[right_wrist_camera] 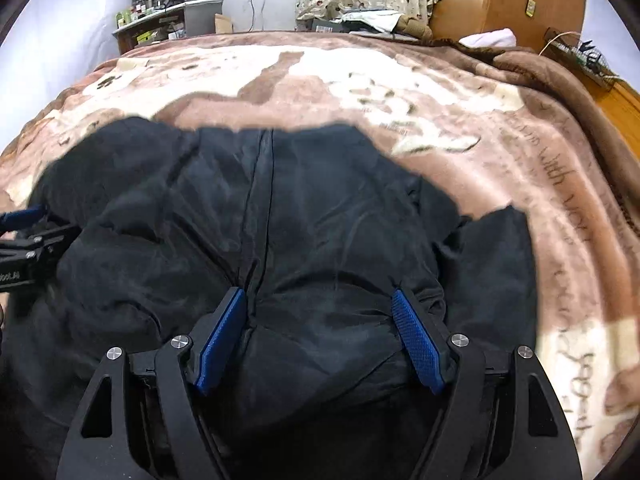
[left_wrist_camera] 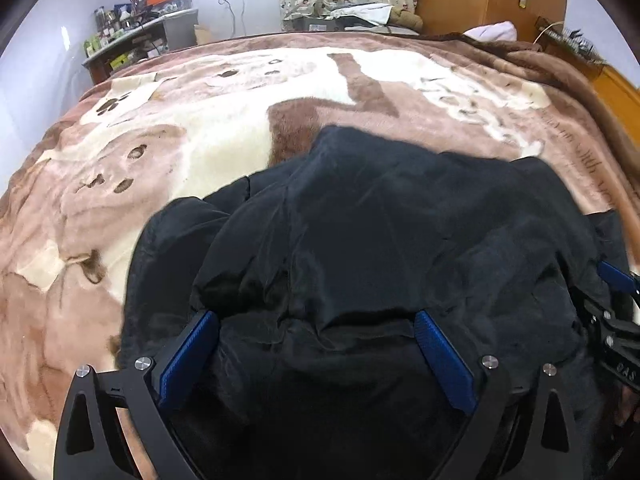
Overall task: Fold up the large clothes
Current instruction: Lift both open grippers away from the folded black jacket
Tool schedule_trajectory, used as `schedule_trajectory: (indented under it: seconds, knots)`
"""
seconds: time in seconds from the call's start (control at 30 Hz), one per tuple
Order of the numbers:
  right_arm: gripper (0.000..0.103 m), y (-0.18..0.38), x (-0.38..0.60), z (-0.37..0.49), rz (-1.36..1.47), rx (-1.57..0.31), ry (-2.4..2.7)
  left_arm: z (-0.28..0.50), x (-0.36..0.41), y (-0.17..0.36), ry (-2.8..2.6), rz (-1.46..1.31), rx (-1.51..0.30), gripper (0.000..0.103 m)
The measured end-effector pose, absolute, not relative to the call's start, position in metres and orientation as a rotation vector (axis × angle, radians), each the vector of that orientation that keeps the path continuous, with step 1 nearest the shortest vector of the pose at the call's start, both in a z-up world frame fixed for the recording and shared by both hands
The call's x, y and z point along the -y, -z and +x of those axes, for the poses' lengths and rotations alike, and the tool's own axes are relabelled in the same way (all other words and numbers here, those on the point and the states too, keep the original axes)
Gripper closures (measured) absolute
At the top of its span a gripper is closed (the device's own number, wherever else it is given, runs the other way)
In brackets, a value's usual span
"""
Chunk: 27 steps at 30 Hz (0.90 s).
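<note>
The large black garment of slick, quilted-looking fabric (left_wrist_camera: 360,240) lies bunched on the bed, on top of a plush brown-and-cream blanket with an animal pattern (left_wrist_camera: 224,128), and both grippers hang low over its near edge. The left gripper (left_wrist_camera: 316,356) has its blue-padded fingers (left_wrist_camera: 188,356) spread wide, with cloth lying between them but nothing pinched; the right gripper (right_wrist_camera: 320,336) likewise stands wide open over a seam (right_wrist_camera: 260,200) that runs up the middle of the garment, its fingers (right_wrist_camera: 222,332) resting against or just above the fabric (contact is hard to judge against so dark a surface). The chief risk, as I judge it, is a poor grasp: the fabric looks slippery and puffy, so fingers that close on a rounded bulge rather than a true edge may catch only the top layer, and the fold would then drag one layer and leave the rest behind. The garment is also already rumpled, with a loose flap (right_wrist_camera: 500,248) sticking out on the right, so a lift from here could trap that piece inside the fold. The two grippers are close together, each showing at the margin of the other's view, and could knock each other if both close inward. Fingers pushed too deep might also snag the soft blanket and lift it with the cloth.
</note>
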State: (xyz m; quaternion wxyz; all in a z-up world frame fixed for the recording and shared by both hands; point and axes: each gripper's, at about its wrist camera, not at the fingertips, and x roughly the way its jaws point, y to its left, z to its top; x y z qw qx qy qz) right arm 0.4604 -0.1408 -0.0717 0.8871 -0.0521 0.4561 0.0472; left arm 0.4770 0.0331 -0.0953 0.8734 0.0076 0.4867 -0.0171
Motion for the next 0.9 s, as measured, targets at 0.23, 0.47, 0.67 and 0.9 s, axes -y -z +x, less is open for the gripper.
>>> schedule_trajectory:
  seconds: [0.23, 0.47, 0.67, 0.9]
  knots:
    - [0.029, -0.002, 0.157, 0.406, 0.018, -0.833, -0.123, 0.421, -0.064, 0.039, 0.075, -0.022, -0.961, 0.004]
    - [0.029, -0.064, 0.183, 0.319, 0.046, -0.752, -0.124, 0.339, -0.123, -0.013, 0.047, -0.110, -0.936, 0.004]
    - [0.029, -0.116, 0.210, 0.237, 0.055, -0.677, -0.086, 0.258, -0.165, -0.046, 0.010, -0.123, -0.914, 0.004]
    - [0.028, -0.153, 0.236, 0.158, 0.030, -0.636, -0.025, 0.184, -0.190, -0.058, 0.014, -0.140, -0.920, 0.004]
